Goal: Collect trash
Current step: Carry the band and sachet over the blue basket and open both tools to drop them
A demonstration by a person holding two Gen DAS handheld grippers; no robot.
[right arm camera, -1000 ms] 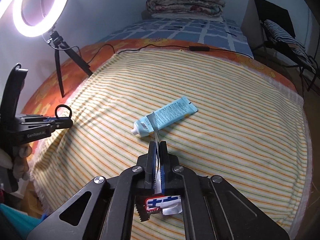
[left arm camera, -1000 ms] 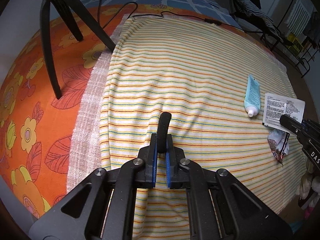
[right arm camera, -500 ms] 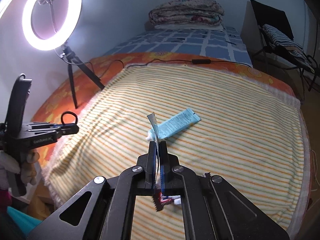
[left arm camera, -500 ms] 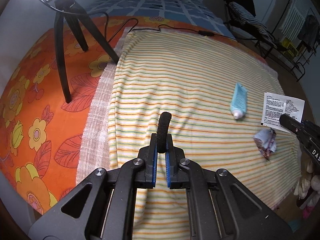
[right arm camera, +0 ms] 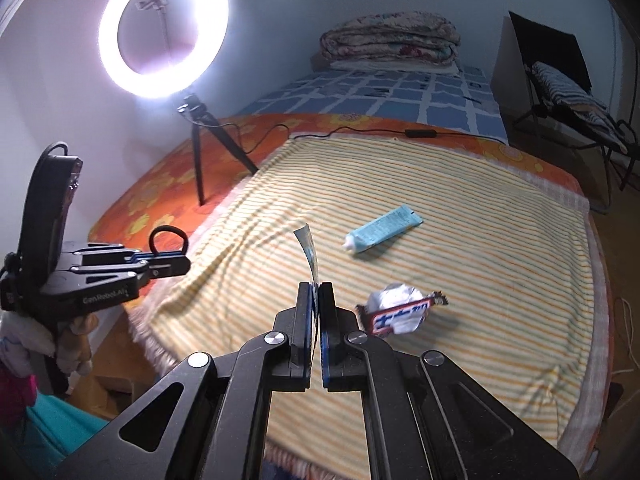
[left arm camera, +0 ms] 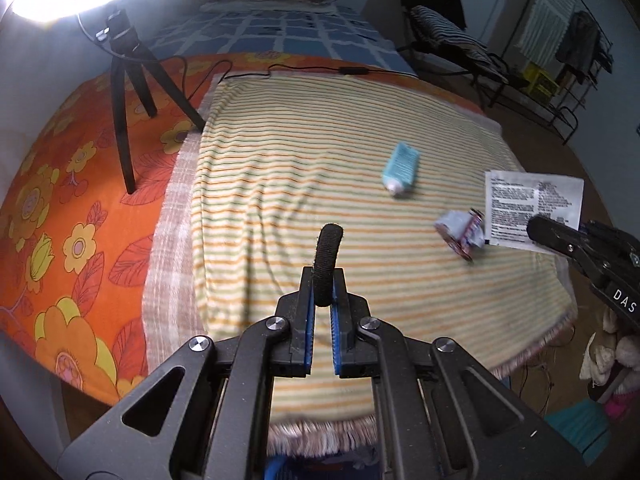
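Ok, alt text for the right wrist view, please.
The right tool is shut on a thin printed sachet above a striped blanket. A blue tube and crumpled wrapper lie there; the left tool, at left, grips a black hair tie.

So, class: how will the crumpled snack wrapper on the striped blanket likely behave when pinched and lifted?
The wrapper looks thin and crumpled, so it is probably very light and will crush flat. Its glossy film may slip. The soft blanket may give underneath.
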